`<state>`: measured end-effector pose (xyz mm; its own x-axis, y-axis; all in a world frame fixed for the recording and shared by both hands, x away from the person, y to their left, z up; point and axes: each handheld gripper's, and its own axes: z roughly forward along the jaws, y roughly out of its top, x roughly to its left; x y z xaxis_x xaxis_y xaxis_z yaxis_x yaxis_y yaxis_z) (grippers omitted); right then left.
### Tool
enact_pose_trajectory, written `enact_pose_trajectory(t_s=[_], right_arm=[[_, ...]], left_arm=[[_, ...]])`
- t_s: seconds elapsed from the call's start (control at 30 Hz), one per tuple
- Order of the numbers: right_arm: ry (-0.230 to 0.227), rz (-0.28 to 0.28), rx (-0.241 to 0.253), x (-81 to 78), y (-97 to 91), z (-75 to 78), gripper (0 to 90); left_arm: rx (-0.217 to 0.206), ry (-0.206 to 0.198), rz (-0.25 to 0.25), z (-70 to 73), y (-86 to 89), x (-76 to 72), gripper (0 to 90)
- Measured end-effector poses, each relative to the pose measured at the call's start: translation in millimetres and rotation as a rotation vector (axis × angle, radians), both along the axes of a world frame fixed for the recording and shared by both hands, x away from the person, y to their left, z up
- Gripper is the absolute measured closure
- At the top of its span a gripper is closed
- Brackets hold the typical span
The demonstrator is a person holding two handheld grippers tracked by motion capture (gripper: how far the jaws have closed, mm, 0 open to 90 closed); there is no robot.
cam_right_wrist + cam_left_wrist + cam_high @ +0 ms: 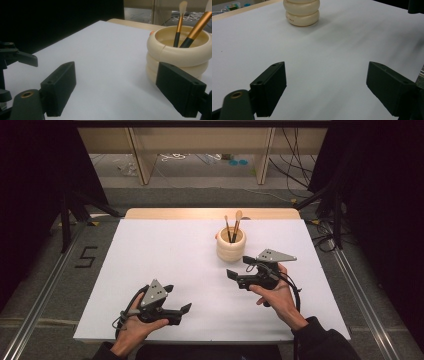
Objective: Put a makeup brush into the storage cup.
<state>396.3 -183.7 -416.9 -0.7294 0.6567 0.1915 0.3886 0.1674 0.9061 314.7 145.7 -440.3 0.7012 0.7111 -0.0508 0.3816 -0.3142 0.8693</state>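
White tabletop (165,255) carries a cream ribbed holder (231,246) with two makeup brushes (235,226) standing inside — likely stowed. Right gripper (241,268) hangs just beside it, jaws wide and empty; left gripper (178,301) waits well apart, also spread wide.

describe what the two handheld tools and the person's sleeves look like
Both are black two-jaw tools with blocky flat pads. The left tool and the right tool each carry a grey three-cornered plate dotted with small holes, and a black cable trails from each. A brass-coloured ring sits near one jaw's base. The sleeves are dark.
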Motion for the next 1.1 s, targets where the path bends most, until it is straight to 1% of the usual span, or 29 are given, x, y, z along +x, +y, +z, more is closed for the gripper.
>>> enact_pose_trajectory(t_s=[0.03, 0.07, 0.1, 0.13, 0.17, 0.27, 0.3, 0.33, 0.37, 0.5, 0.53, 0.57, 0.63, 0.73, 0.8, 0.87, 0.97, 1.03, 1.07, 1.1], right_arm=[[-0.005, 0.000, 0.013, -0.9, -0.1, -1.4, 17.1], [-0.009, 0.003, 0.006, -1.6, -0.8, -2.1, 17.0], [-0.002, 0.003, 0.000, -2.9, -1.6, -2.2, 16.9], [-0.006, 0.009, 0.010, -3.6, -1.8, -2.8, 16.8], [-0.012, 0.004, 0.000, -4.4, -2.9, -2.4, 16.8], [-0.018, 0.004, 0.013, -6.8, -3.2, -2.6, 16.8], [-0.013, 0.008, 0.000, -8.2, -4.2, -2.0, 16.7], [-0.011, 0.015, 0.013, -9.2, -4.4, -2.4, 16.6], [-0.017, 0.011, 0.013, -10.1, -4.3, -3.2, 16.6], [-0.018, 0.017, 0.011, -13.9, -5.9, -6.1, 16.6], [-0.011, 0.016, -0.004, -14.8, -7.1, -6.1, 16.6], [-0.006, 0.013, -0.008, -15.7, -7.9, -6.6, 16.6], [0.000, 0.015, -0.010, -17.0, -9.2, -7.5, 16.6], [-0.006, 0.015, 0.003, -18.9, -9.5, -10.1, 16.6], [0.008, 0.013, -0.012, -21.1, -10.8, -10.8, 16.6], [0.013, 0.009, -0.011, -22.8, -10.5, -13.1, 16.6], [0.008, 0.008, -0.020, -25.4, -11.1, -14.7, 16.6], [0.014, 0.006, -0.014, -27.4, -11.8, -15.0, 16.6], [0.003, 0.009, 0.000, -27.8, -11.5, -16.2, 16.6], [0.012, 0.006, -0.016, -29.4, -12.3, -16.0, 16.6]], left_arm=[[-0.001, 0.001, 0.001, 0.1, 0.0, 0.0, 16.2], [-0.003, 0.003, 0.003, 0.0, -0.2, 0.0, 16.1], [-0.003, 0.003, 0.003, 0.0, -0.2, 0.0, 16.1], [0.001, 0.000, 0.000, 0.1, 0.0, 0.1, 16.2], [0.000, 0.000, 0.000, 0.1, 0.0, 0.0, 16.1], [0.001, 0.002, 0.001, 0.0, -0.2, -0.1, 16.1], [0.002, 0.001, -0.001, 0.0, -0.1, -0.1, 16.1], [-0.001, 0.001, 0.001, -0.3, -0.1, -0.1, 16.1], [-0.001, 0.004, 0.003, -0.4, 0.1, 0.1, 16.1], [-0.002, 0.002, 0.003, -0.3, -0.1, 0.1, 16.1], [0.000, 0.002, 0.001, -0.2, -0.3, 0.0, 16.1], [0.001, 0.002, 0.001, -0.3, -0.6, -0.2, 16.2], [0.001, 0.002, 0.001, -0.6, -0.8, -0.2, 16.1], [0.000, 0.003, 0.001, -0.4, -0.5, -0.2, 16.1], [0.000, 0.002, 0.002, -0.5, -0.3, -0.1, 16.2], [-0.003, 0.005, 0.005, -0.5, -0.3, -0.1, 16.1], [-0.003, 0.004, 0.005, -0.5, -0.4, -0.1, 16.1], [-0.001, 0.002, 0.002, -0.5, -0.3, 0.0, 16.1], [-0.001, 0.002, 0.003, -0.4, -0.3, -0.1, 16.1], [-0.001, 0.002, 0.003, -0.3, -0.2, 0.0, 16.1]])
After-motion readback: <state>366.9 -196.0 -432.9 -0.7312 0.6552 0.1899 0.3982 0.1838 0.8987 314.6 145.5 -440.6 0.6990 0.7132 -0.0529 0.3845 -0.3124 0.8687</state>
